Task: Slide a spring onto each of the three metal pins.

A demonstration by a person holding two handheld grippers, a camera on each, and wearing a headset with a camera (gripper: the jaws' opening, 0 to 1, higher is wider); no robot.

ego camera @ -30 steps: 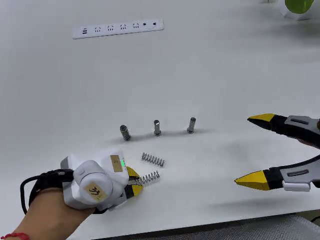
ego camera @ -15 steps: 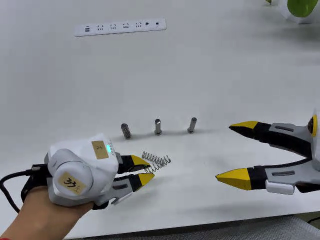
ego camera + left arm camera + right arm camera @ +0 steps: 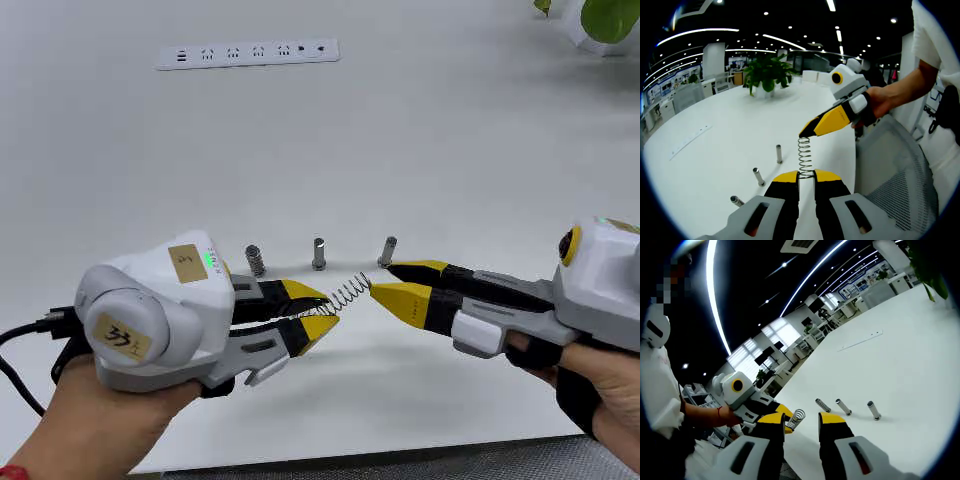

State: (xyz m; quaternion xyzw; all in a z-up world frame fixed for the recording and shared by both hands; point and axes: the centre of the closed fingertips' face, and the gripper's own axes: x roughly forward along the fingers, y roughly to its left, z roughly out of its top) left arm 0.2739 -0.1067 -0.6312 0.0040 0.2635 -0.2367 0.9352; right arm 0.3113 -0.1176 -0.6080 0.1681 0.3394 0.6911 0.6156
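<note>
1. Left gripper (image 3: 328, 308) fingers clamp a spring (image 3: 350, 292) above the bench (image 3: 450, 150).
2. Right gripper (image 3: 382, 278) fingers, slightly apart, meet its 3 o'clock end.
3. Three pins (image 3: 319, 252) stand at 12 o'clock; power strip (image 3: 248, 52) beyond.

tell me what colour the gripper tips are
Yellow on both the left gripper and the right gripper, black behind; shows best in the head view.

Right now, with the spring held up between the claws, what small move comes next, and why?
Probably shut the right claw gently on the free end of the spring. The left claw pinches only one end, and the right jaws stand slightly apart at the other. The middle pin is bare; two grips would steady the spring for lining up.
</note>
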